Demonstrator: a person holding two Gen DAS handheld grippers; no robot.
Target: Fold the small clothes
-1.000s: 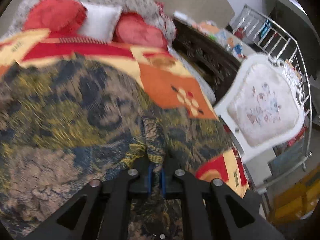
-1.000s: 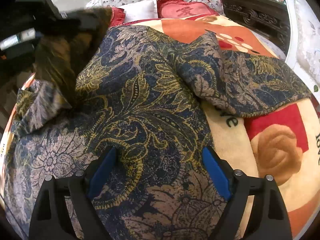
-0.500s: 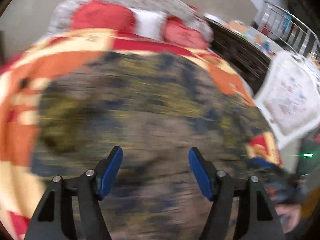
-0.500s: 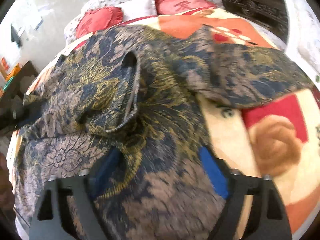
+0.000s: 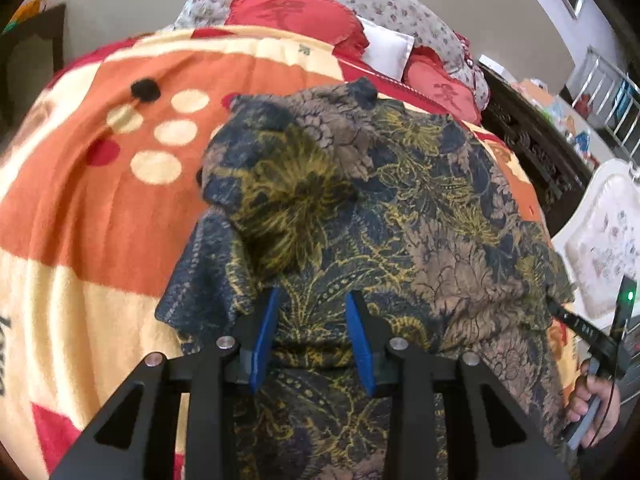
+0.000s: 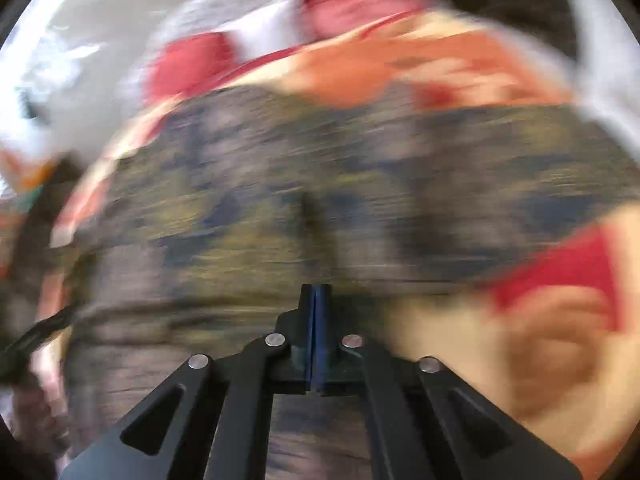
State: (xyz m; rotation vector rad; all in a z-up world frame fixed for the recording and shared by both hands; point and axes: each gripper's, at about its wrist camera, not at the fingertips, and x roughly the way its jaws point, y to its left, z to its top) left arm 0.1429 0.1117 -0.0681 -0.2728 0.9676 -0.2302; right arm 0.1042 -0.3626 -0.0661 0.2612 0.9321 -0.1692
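**Patterned garment on the bed, both grippers over it**

The dark floral garment (image 5: 400, 216) lies spread on an orange, cream and red blanket (image 5: 92, 184) that covers the bed. One sleeve or flap (image 5: 280, 184) is folded onto the garment's upper left part. At the head of the bed lie two red cushions (image 5: 288, 12) with a white pillow (image 5: 386, 46) between them.

The left gripper (image 5: 312, 320) hangs over the garment's near part. Its blue pads (image 5: 264, 336) have just been closing but stand apart, cloth between them, not pinched.

The right gripper (image 6: 316, 320) has just closed, pads together. That view is blurred, so whether cloth is caught there cannot be told. At the left view's right edge a hand (image 5: 596, 400) holds this gripper's handle beside a white chair (image 5: 608, 232).
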